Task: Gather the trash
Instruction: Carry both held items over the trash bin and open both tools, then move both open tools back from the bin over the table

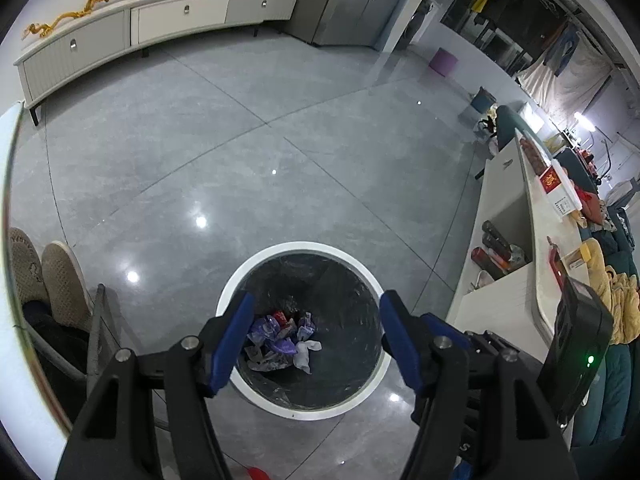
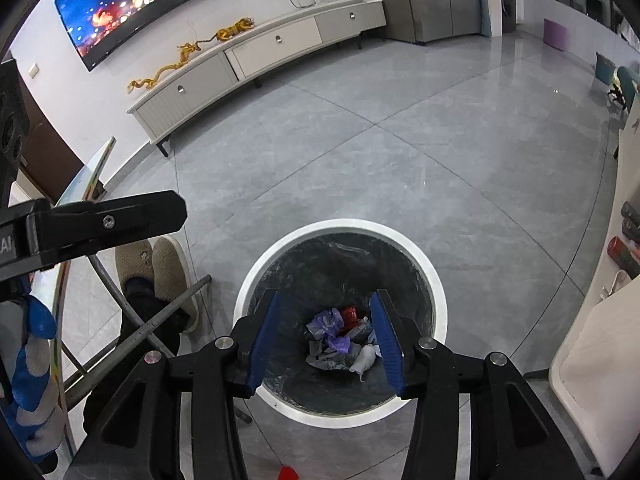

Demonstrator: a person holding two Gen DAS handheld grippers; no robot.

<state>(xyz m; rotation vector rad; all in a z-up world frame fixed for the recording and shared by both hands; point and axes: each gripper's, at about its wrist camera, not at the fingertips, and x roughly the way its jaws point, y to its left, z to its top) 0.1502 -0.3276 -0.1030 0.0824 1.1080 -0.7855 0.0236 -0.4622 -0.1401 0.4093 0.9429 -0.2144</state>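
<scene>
A round trash bin with a white rim point(image 1: 240, 276) point(image 2: 424, 256) and a dark liner stands on the floor below both grippers. At its bottom lie crumpled trash pieces point(image 1: 282, 338) point(image 2: 340, 338): purple wrappers, a red wrapper and white paper. My left gripper point(image 1: 316, 340) is open and empty above the bin's mouth. My right gripper point(image 2: 326, 340) is also open and empty above the bin. The other gripper's black body point(image 2: 104, 220) shows at the left of the right wrist view.
A person's feet in beige slippers point(image 1: 48, 276) point(image 2: 152, 268) stand left of the bin beside metal table legs point(image 2: 168, 312). A white counter point(image 1: 516, 240) with bottles and boxes runs along the right. A TV cabinet point(image 2: 248, 60) stands at the far wall. A small red piece point(image 2: 288, 473) lies on the floor near the bin.
</scene>
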